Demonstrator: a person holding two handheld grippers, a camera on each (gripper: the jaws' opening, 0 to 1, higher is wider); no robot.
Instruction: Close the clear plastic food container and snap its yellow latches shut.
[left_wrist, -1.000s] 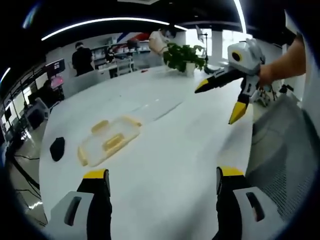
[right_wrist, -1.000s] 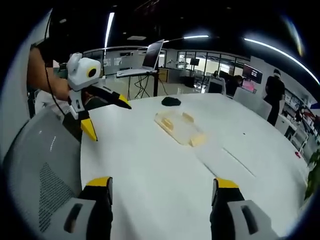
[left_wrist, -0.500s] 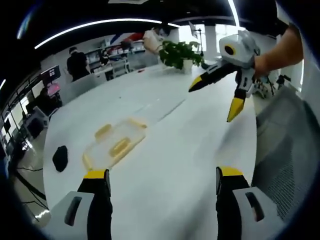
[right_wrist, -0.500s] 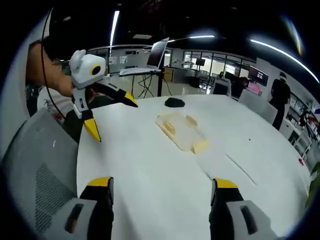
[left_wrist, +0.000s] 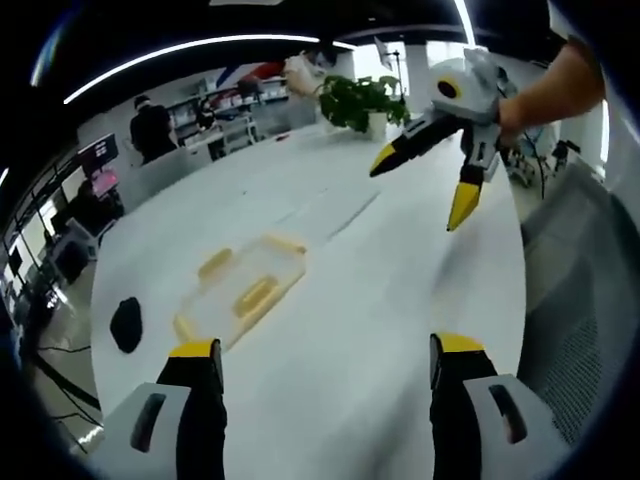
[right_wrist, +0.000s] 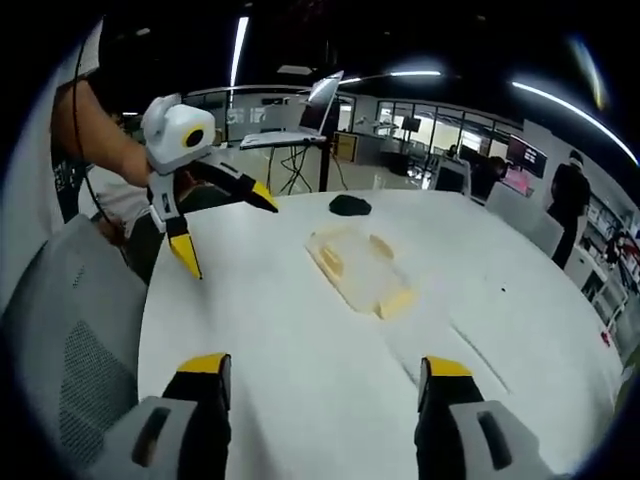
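step: approach, my read. Neither tool is at the clear plastic food container (left_wrist: 243, 290) yet; closing and latching not yet begun.
container: lies flat on the white table (left_wrist: 360, 330), well apart from both sets of tongs, mid-table. Whether the lid is seated or only resting, cannot tell at this size.
yellow latches: one at the long side (left_wrist: 215, 263), one at the end (left_wrist: 285, 243), another yellow bar showing through the middle. Open or snapped, cannot tell.
left gripper (left_wrist: 316, 350): jaws wide apart, nothing between them, above bare table, container ahead and off to its left. In the right gripper view it hangs in the air (right_wrist: 222, 228), spread, empty.
right gripper (right_wrist: 318, 368): jaws wide apart, empty, container ahead across the table. In the left gripper view it shows (left_wrist: 425, 182) held high, spread, empty.
how to do well: bring one tool down on the lid to pin it, square the lid to the base first, then press each latch with a fingertip from outside in. Light plastic likely slides on a smooth table, so brace the opposite side.
risk: pushing a latch before the lid sits flush may skew it.
nearby: black object (left_wrist: 126, 325) on the table beyond the container; potted plant (left_wrist: 362, 100) at the far end.
writing: none readable, no brand or label visible.
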